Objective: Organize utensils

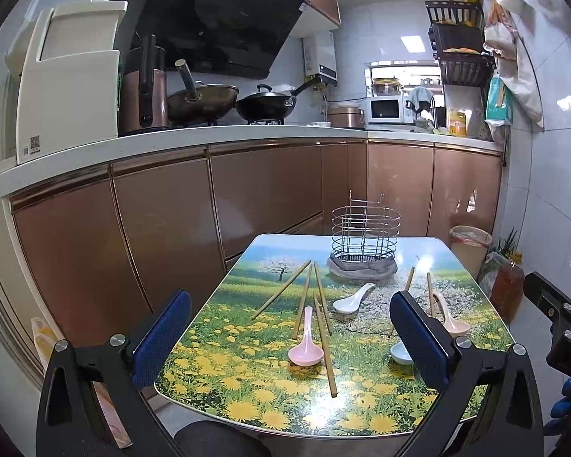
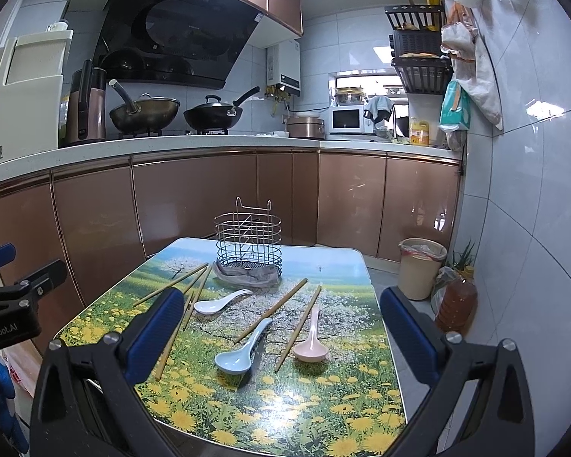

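Both my grippers hover at the near edge of the table (image 1: 194, 342), jaws spread wide, gripping nothing: left gripper (image 1: 291, 341), right gripper (image 2: 281, 337). Wire caddy (image 2: 248, 242) stands upright on a cloth (image 2: 247, 276) near the far edge, nothing in it. Four chopsticks (image 1: 308, 299) fanned on the left, pink spoon (image 1: 306, 344) among them. White spoon (image 2: 222, 301) mid-table. Blue spoon (image 2: 241, 346), peach spoon (image 2: 311, 341) and two chopsticks (image 2: 285, 310) on the right. Bare tabletop along the near edge. Bin (image 2: 420, 266) on the floor past the right edge.
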